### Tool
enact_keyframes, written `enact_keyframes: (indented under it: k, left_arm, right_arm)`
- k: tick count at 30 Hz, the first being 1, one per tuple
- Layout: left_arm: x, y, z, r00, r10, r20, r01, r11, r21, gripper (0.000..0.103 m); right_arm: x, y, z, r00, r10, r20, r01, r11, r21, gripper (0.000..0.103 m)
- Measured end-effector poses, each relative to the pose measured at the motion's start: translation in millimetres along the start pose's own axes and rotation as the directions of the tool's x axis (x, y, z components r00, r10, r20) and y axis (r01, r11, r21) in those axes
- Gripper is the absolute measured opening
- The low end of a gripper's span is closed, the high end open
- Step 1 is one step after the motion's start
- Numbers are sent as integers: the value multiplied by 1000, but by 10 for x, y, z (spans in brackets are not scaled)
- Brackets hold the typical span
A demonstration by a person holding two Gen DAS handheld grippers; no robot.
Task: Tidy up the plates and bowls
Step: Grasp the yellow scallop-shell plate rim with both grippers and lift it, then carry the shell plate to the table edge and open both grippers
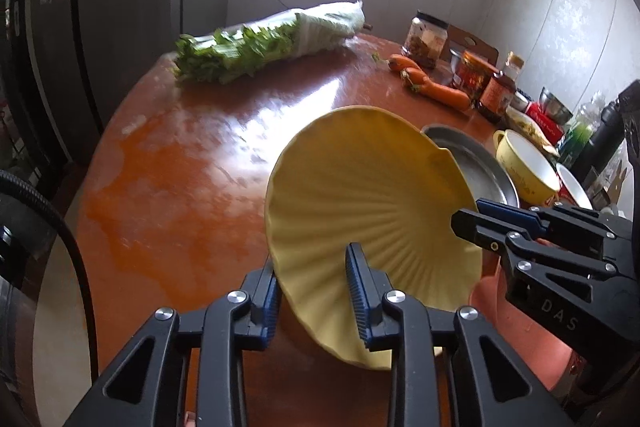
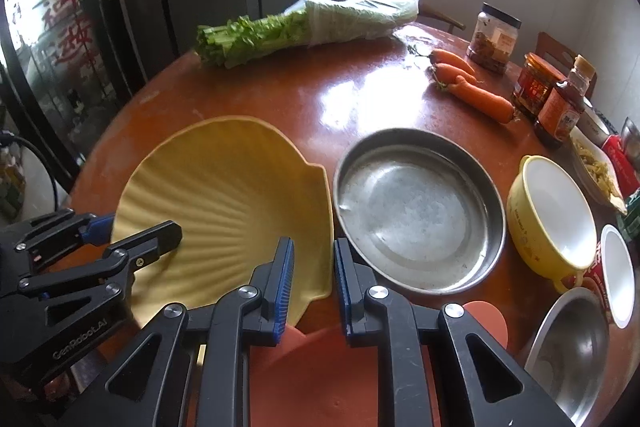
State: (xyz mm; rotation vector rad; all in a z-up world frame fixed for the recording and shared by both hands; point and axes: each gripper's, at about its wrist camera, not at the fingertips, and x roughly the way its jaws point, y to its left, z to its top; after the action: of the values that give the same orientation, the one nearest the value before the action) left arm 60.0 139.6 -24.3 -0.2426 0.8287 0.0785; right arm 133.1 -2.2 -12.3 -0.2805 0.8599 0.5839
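A yellow shell-shaped plate [image 1: 360, 187] is held tilted above the brown round table [image 1: 192, 167]. In the left wrist view my left gripper [image 1: 316, 291] is shut on the plate's near rim, one blue pad on each face. My right gripper [image 1: 472, 215] clamps the plate's right edge. In the right wrist view the same plate [image 2: 224, 179] lies left of centre. The right gripper [image 2: 314, 267] pinches its right rim and the left gripper [image 2: 138, 227] holds its left edge. A steel round pan [image 2: 400, 135] sits just right of the plate. Beside the pan stands a yellow bowl [image 2: 520, 219].
A small white-lined cup [image 2: 618, 275] and a steel bowl [image 2: 572, 351] sit at the near right. Carrots [image 2: 472, 87], bagged greens [image 2: 304, 23] and several jars [image 2: 494, 39] line the far side. A salmon-coloured object [image 2: 320, 367] lies under my right gripper.
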Motion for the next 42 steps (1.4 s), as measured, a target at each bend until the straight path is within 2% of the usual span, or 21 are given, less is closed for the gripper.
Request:
enact_keyframes:
  k: [9,16,22,29,36,42]
  left_arm:
    - [-182,388,200,996,71,52,-69,997,-36,31]
    - [-73,650,255,995,96,37,-94,994,-60,31]
    - [48,762,240,992,125,16,-124,991,-59,31]
    - [140,841,227,992,123,2,-123,990,-66,31]
    - [141,865,205,993,114,10,-113,991,-76,31]
    - [117,870,209,991,135,18,-133,988,-83,33]
  right_arm:
    - [-1,361,326,997,51,53,-50,998,-27,20]
    - [237,566,493,997,72,35,-71,997,-20,20]
    - [430,657,495,997,73,7,-73,997,-16,20]
    - [548,702,497,997,77,-12,-77,997,-7,21]
    - [550,710,498,997,73,-7,-73,997,-7,21]
    - [514,726,490,998,60,6,-60,998,-20,21]
